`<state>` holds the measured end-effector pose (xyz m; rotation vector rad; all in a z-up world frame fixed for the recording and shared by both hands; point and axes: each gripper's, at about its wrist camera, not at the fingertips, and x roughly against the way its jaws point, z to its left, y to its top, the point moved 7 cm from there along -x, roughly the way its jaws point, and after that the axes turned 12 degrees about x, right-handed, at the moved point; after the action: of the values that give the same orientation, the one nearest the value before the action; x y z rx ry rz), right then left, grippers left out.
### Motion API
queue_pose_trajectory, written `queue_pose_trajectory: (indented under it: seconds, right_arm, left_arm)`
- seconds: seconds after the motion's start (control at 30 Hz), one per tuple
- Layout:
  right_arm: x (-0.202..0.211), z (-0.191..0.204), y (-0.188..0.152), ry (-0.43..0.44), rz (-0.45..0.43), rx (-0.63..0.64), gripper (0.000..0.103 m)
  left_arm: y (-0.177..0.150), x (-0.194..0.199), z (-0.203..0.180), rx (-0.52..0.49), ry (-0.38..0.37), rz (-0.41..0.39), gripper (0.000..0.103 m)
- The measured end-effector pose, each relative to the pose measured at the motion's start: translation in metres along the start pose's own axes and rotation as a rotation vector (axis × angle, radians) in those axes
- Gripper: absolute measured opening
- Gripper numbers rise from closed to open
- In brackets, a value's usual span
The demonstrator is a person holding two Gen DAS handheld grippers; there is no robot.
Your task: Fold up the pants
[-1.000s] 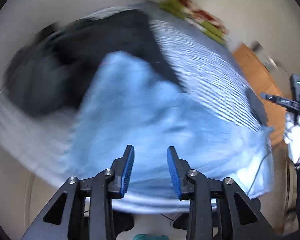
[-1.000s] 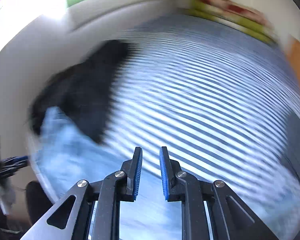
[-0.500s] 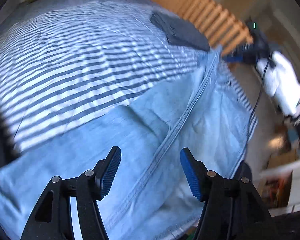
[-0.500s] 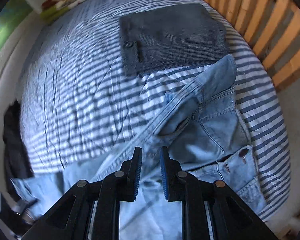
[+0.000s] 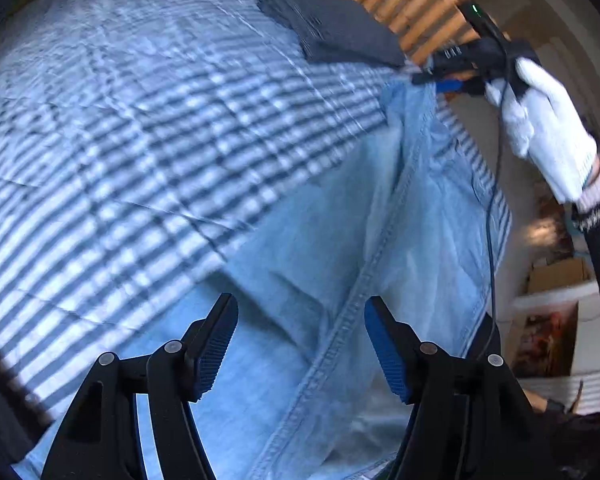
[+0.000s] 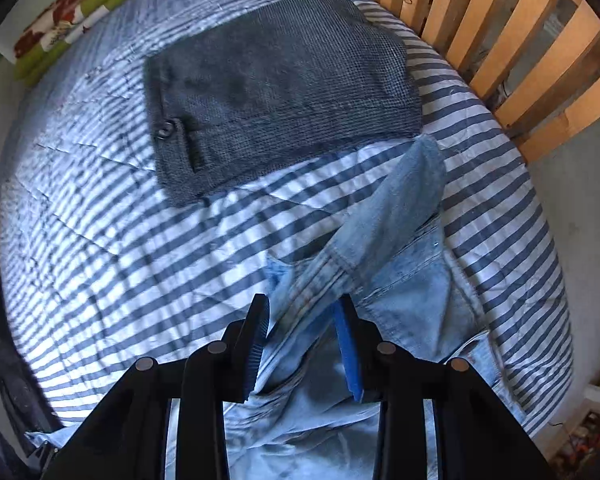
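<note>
Light blue jeans lie spread on a blue-and-white striped bed. My left gripper hovers open over a leg, just left of the long side seam, with nothing between its fingers. A white-gloved hand holds my right gripper at the waistband end. In the right wrist view the right gripper stands open, and the bunched waistband of the jeans runs between its fingers. A flap of denim is turned over toward the far side.
Folded dark grey pants lie just beyond the jeans on the striped bed. A wooden slatted frame borders the right. A black garment sits at the left edge. Green and red fabric lies far back. Boxes stand on the floor.
Both grippers swung from the black garment side to the waistband end. The left gripper opened wider. The right gripper opened and came down around the waistband.
</note>
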<state>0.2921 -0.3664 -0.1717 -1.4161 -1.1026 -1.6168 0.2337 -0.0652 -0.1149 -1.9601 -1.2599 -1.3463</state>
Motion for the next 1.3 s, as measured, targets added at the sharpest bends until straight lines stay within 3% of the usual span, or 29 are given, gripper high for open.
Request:
queue_pose_trajectory:
  seconds: [0.13, 0.23, 0.3, 0.33, 0.37, 0.5, 0.67, 0.77, 0.93, 1.13, 1.3]
  right_arm:
    - [-0.007, -0.014, -0.009, 0.002, 0.022, -0.007, 0.03]
    - [-0.003, -0.019, -0.019, 0.024, -0.01, 0.008, 0.014]
    - [0.004, -0.023, -0.031, 0.053, -0.041, 0.009, 0.004]
    - [0.009, -0.025, -0.036, 0.063, -0.063, 0.004, 0.004]
    - [0.014, -0.027, -0.04, 0.067, -0.083, -0.003, 0.004]
    - [0.042, -0.042, -0.064, 0.122, -0.17, -0.048, 0.003]
    - [0.104, -0.05, -0.094, 0.154, -0.299, -0.059, 0.003]
    - [0.12, -0.059, -0.117, 0.141, -0.322, -0.067, 0.003]
    - [0.101, -0.091, -0.177, 0.057, -0.252, -0.098, 0.003]
    - [0.059, -0.119, -0.238, 0.063, -0.129, -0.154, 0.003]
    - [0.036, -0.11, -0.267, 0.073, -0.033, -0.088, 0.005]
  left_arm:
    - [-0.01, -0.028, -0.007, 0.005, 0.001, 0.055, 0.069]
    - [-0.021, -0.04, -0.018, -0.019, -0.005, 0.064, 0.068]
    - [-0.03, -0.042, -0.029, -0.061, 0.003, 0.044, 0.05]
    - [-0.034, -0.043, -0.034, -0.087, 0.025, 0.041, 0.031]
    - [-0.039, -0.044, -0.039, -0.108, 0.043, 0.037, 0.021]
    - [-0.057, -0.035, -0.059, -0.2, 0.093, -0.015, 0.017]
    - [-0.075, 0.0, -0.078, -0.236, 0.069, -0.086, 0.015]
    - [-0.096, 0.009, -0.092, -0.283, 0.063, -0.082, 0.015]
    - [-0.143, -0.012, -0.118, -0.37, 0.053, -0.004, 0.015]
    - [-0.197, -0.057, -0.137, -0.44, 0.034, 0.123, 0.015]
    - [-0.229, -0.075, -0.142, -0.461, 0.027, 0.194, 0.015]
